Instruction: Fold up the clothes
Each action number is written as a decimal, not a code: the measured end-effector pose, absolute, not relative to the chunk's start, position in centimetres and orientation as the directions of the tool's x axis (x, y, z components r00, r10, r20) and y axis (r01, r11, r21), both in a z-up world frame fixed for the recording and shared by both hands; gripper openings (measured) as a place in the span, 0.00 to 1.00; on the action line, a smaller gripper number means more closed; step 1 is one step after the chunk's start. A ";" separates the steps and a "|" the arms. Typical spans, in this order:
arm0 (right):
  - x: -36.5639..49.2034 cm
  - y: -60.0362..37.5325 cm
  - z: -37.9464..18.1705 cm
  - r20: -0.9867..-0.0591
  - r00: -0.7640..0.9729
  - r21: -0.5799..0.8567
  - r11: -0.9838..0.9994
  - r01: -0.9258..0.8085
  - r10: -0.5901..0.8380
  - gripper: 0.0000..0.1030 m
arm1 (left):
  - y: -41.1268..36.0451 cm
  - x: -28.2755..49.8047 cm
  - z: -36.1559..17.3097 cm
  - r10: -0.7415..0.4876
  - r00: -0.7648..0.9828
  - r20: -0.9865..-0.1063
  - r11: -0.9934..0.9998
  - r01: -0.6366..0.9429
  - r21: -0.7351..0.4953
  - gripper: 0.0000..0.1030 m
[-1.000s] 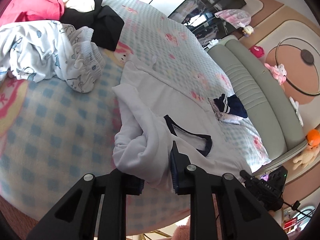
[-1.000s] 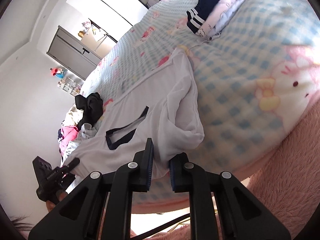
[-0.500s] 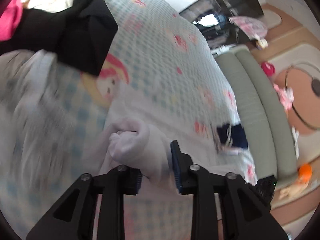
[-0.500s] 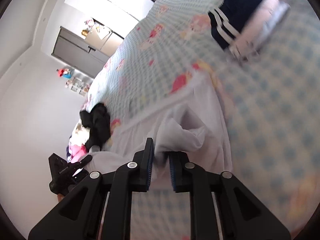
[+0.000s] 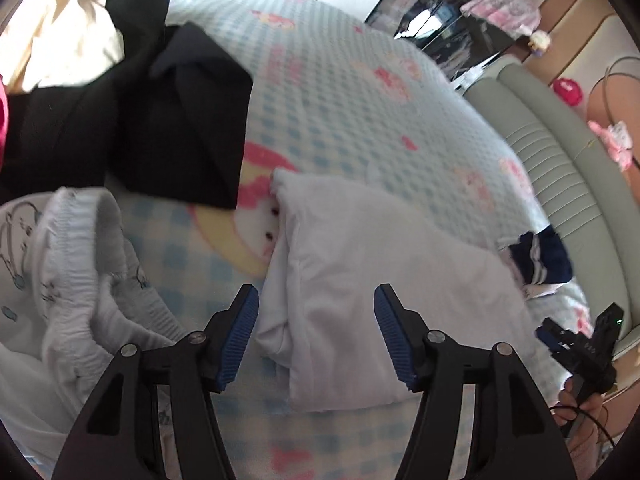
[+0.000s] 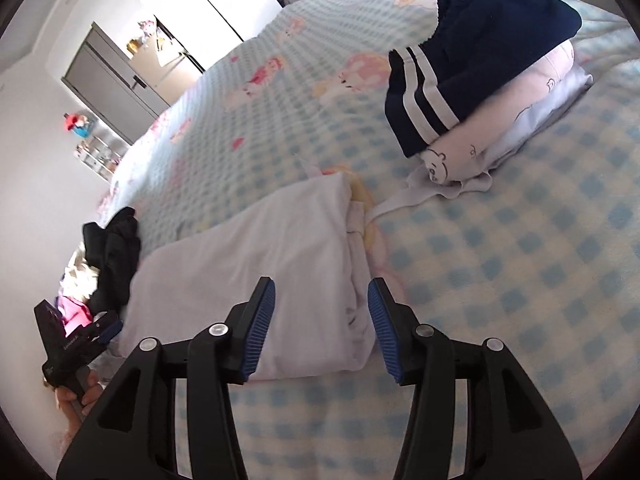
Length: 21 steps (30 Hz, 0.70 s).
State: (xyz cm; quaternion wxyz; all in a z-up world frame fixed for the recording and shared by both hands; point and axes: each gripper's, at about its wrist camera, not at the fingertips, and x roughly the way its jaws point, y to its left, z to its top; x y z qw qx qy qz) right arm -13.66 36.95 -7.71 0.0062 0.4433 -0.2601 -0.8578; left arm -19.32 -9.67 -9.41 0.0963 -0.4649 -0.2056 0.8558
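The left gripper (image 5: 316, 336) has its fingers (image 5: 240, 336) spread wide and still opening; the near left corner of the white garment (image 5: 380, 280) lies between them, but the pads do not press on it. The right gripper (image 6: 322, 326) is likewise opening, its fingers (image 6: 260, 326) standing apart either side of the garment's near right corner, nothing pinched. Both corners look released, so the fold seems just laid down.

The white garment now rests as a thick folded rectangle on the checked bed (image 6: 520, 280), just in front of both grippers. Judging by its shape it is folded at least once; it may need another fold or some smoothing before it joins the finished stack (image 6: 480, 80), the navy striped piece atop pale folded ones, farther up the bed to the right.

Much is left: to the left lie a rumpled white printed garment (image 5: 72, 280), a black garment (image 5: 140, 120) and a cream one (image 5: 60, 48), all unfolded.
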 end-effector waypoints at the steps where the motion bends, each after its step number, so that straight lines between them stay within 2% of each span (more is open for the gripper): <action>1: -13.9 37.0 -8.1 -0.761 -0.602 0.455 -0.861 -0.227 -0.243 0.55 | -9.5 -19.4 -9.9 0.342 -0.538 -0.771 -0.905 0.034 -0.425 0.60; 7: -14.1 35.4 -10.1 -0.786 -0.572 0.413 -0.887 -0.206 -0.234 0.55 | -9.1 -18.0 -11.1 0.348 -0.554 -0.756 -0.889 0.059 -0.453 0.60; 8: -14.1 35.0 -10.5 -0.789 -0.565 0.411 -0.891 -0.192 -0.242 0.26 | -9.0 -17.9 -11.3 0.345 -0.558 -0.755 -0.891 0.058 -0.450 0.60; 9: -14.1 34.5 -10.6 -0.787 -0.556 0.417 -0.894 -0.161 -0.267 0.07 | -8.6 -18.0 -11.2 0.348 -0.558 -0.753 -0.897 0.036 -0.441 0.59; 10: -14.1 34.0 -10.6 -0.784 -0.546 0.426 -0.896 -0.127 -0.295 0.07 | -8.2 -18.1 -11.2 0.351 -0.559 -0.751 -0.902 0.013 -0.431 0.58; 11: -13.7 33.7 -10.2 -0.774 -0.560 0.423 -0.899 -0.112 -0.295 0.07 | -7.8 -18.1 -11.1 0.354 -0.559 -0.750 -0.907 -0.011 -0.420 0.39; 12: -13.3 33.4 -9.7 -0.763 -0.579 0.418 -0.903 -0.101 -0.289 0.06 | -7.6 -17.9 -10.7 0.347 -0.566 -0.748 -0.914 -0.026 -0.404 0.26; 13: -12.7 33.5 -9.2 -0.752 -0.592 0.426 -0.899 -0.100 -0.291 0.06 | -7.6 -17.6 -10.1 0.354 -0.574 -0.738 -0.912 -0.036 -0.410 0.15; 14: -12.1 33.7 -8.7 -0.741 -0.603 0.437 -0.894 -0.101 -0.294 0.06 | -7.7 -17.3 -9.5 0.363 -0.582 -0.728 -0.908 -0.045 -0.417 0.10; 17: -10.0 34.9 -7.8 -0.722 -0.620 0.468 -0.877 -0.112 -0.306 0.05 | -9.1 -15.5 -7.8 0.419 -0.602 -0.680 -0.876 -0.071 -0.477 0.09; 21: -7.8 35.6 -8.6 -0.751 -0.587 0.457 -0.880 -0.133 -0.301 0.06 | -9.7 -13.8 -7.5 0.426 -0.571 -0.702 -0.881 -0.086 -0.465 0.11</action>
